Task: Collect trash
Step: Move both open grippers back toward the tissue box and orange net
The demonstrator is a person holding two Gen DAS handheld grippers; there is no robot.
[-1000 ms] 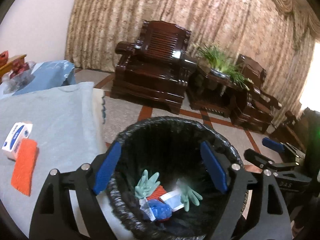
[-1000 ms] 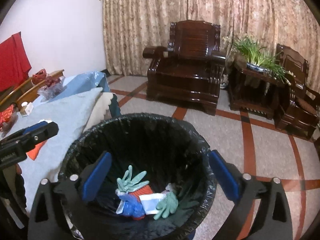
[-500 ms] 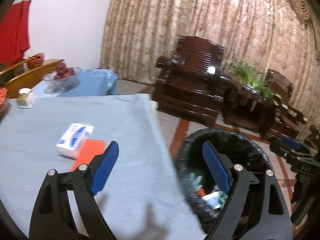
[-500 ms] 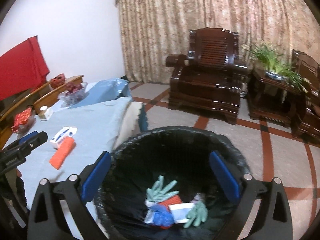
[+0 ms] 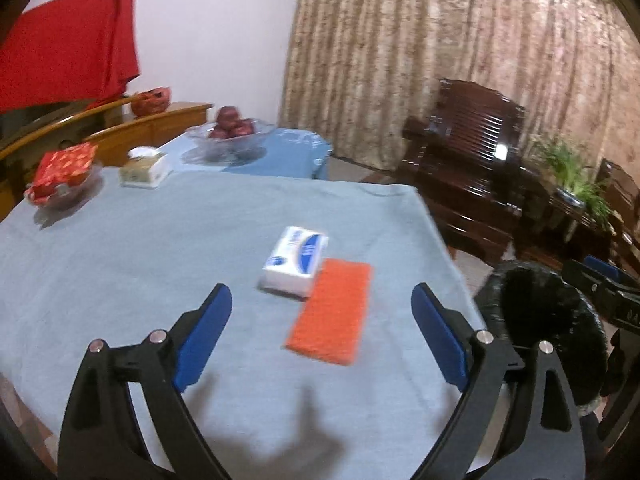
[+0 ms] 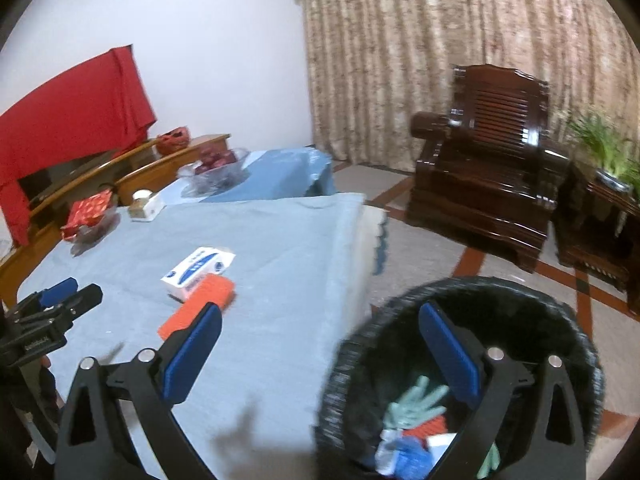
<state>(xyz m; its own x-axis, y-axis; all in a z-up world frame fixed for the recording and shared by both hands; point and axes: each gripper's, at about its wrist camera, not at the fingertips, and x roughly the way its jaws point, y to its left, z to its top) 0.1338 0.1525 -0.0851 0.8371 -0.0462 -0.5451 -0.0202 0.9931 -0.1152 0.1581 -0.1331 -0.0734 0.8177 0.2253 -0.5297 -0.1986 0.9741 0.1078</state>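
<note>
Grippers spread and empty over the table and the bin.

The left gripper (image 5: 322, 312), black-framed with blue pads, hangs above the pale blue tablecloth (image 5: 132, 264); its jaws have just been opening and stand wide with nothing between them. Ahead of it lie a flat orange rectangular sponge-like pad (image 5: 330, 312) and a white and blue tissue pack (image 5: 296, 260), touching along one edge. The right gripper (image 6: 320, 344) is likewise spread and holds nothing, one finger over the cloth, the other over the round bin lined with a black plastic bag (image 6: 532, 300), which stands on the floor just beside the table's edge. Inside the bin lie pale green gloves (image 6: 416, 400), a blue crumpled wrapper (image 6: 408, 454) and something orange. Farther back on the table stand a glass bowl of dark red fruit (image 5: 232, 130) and a red patterned packet (image 5: 66, 168).
</note>
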